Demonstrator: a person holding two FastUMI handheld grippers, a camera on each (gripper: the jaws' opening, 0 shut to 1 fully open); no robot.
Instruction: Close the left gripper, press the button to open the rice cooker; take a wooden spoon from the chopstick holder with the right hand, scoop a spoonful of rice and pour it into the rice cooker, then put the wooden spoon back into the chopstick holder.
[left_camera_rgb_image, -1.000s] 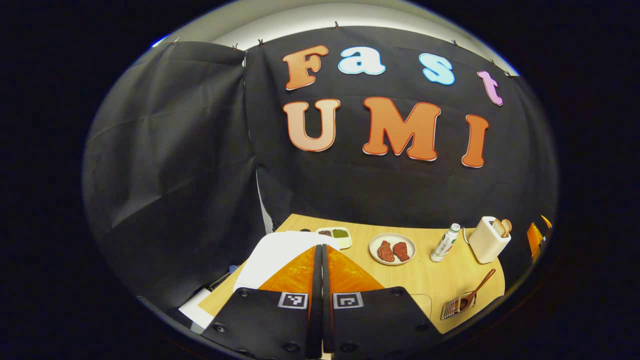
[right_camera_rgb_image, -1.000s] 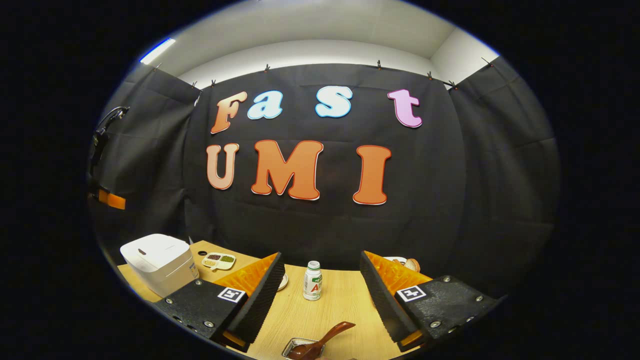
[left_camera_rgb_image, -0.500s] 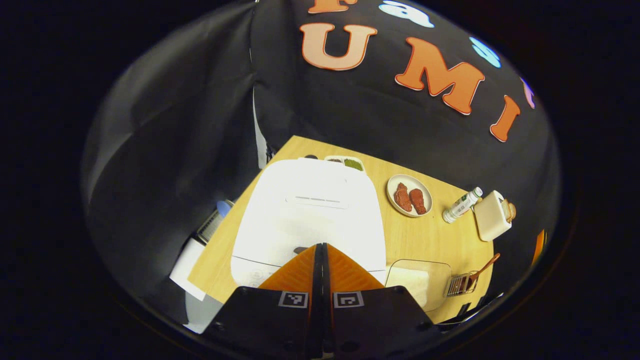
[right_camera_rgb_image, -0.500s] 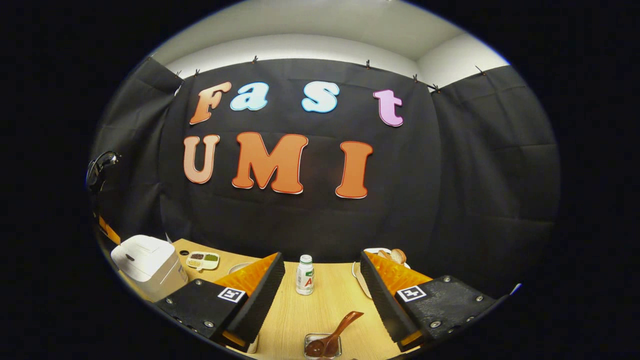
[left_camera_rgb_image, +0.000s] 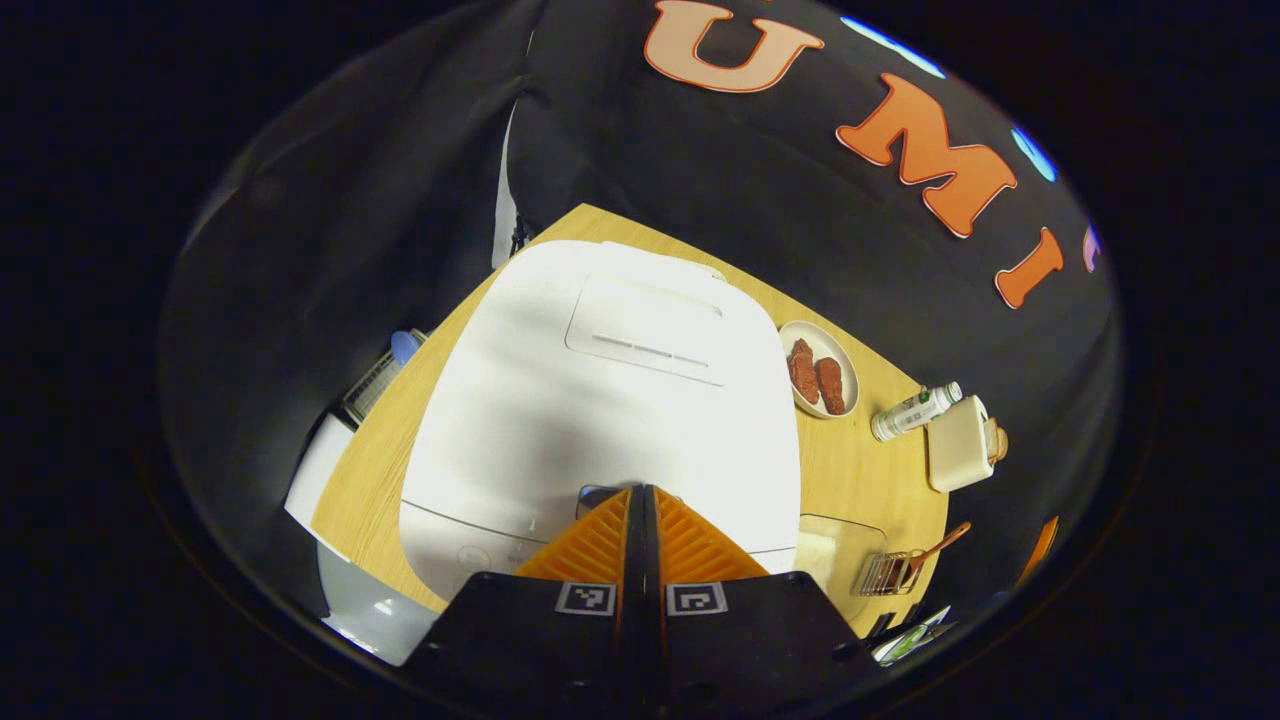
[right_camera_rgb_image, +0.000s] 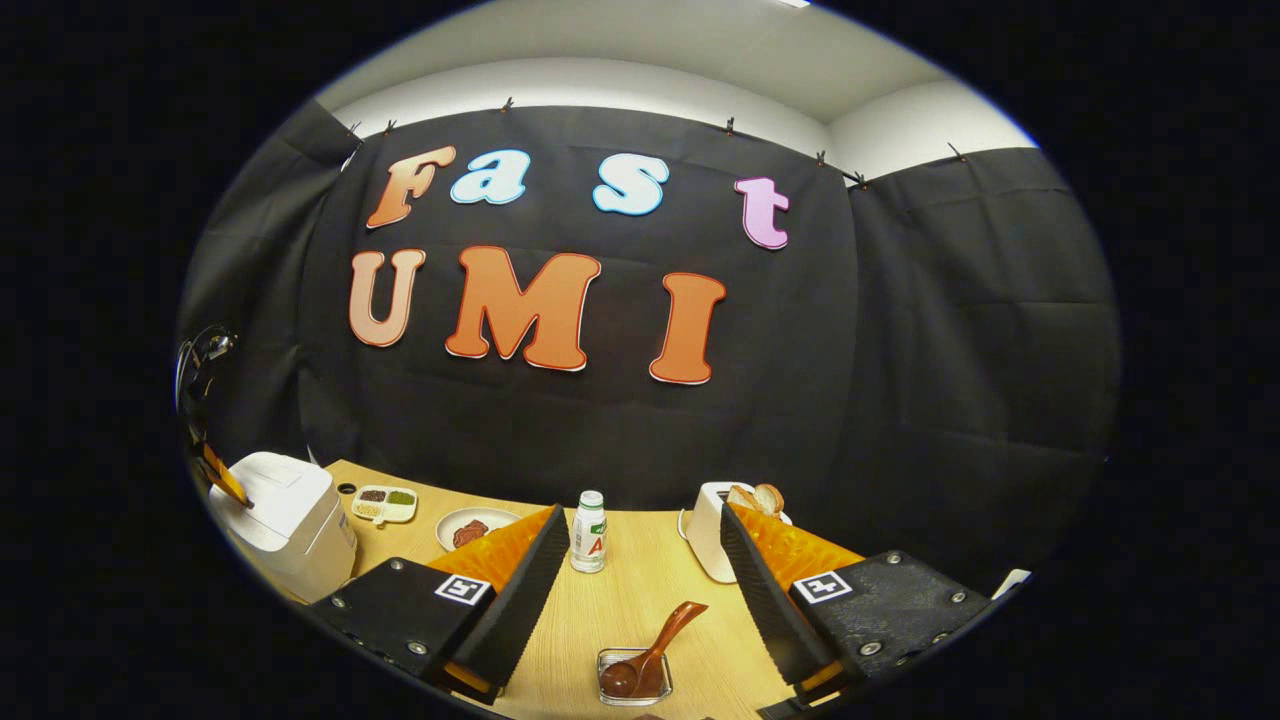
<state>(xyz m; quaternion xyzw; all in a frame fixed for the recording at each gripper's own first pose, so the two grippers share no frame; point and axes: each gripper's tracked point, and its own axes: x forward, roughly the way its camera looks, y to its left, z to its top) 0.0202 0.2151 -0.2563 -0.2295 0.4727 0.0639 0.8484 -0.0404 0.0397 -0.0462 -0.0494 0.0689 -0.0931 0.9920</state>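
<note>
The white rice cooker (left_camera_rgb_image: 600, 400) sits with its lid down, seen from above in the left gripper view. My left gripper (left_camera_rgb_image: 640, 492) is shut, its tips right at the dark button (left_camera_rgb_image: 598, 493) on the lid's front edge. To the right stand a clear box of rice (left_camera_rgb_image: 835, 550) and the chopstick holder (left_camera_rgb_image: 885, 572) with the wooden spoon (left_camera_rgb_image: 935, 548) in it. In the right gripper view my right gripper (right_camera_rgb_image: 645, 540) hangs open above the wooden spoon (right_camera_rgb_image: 660, 640) in its holder (right_camera_rgb_image: 633, 688). The rice cooker (right_camera_rgb_image: 285, 520) stands far left, with the left gripper (right_camera_rgb_image: 225, 480) on it.
On the wooden table (right_camera_rgb_image: 620, 610) stand a small bottle (right_camera_rgb_image: 590, 518), a white toaster (right_camera_rgb_image: 712, 520) with bread, a plate of meat (right_camera_rgb_image: 468, 527) and a divided dish (right_camera_rgb_image: 385, 503). The black cloth wall closes the back and sides.
My left gripper, shut throughout, tilted down and descended onto the rice cooker's front button. My right gripper stayed open and shifted a little, keeping the spoon below it.
</note>
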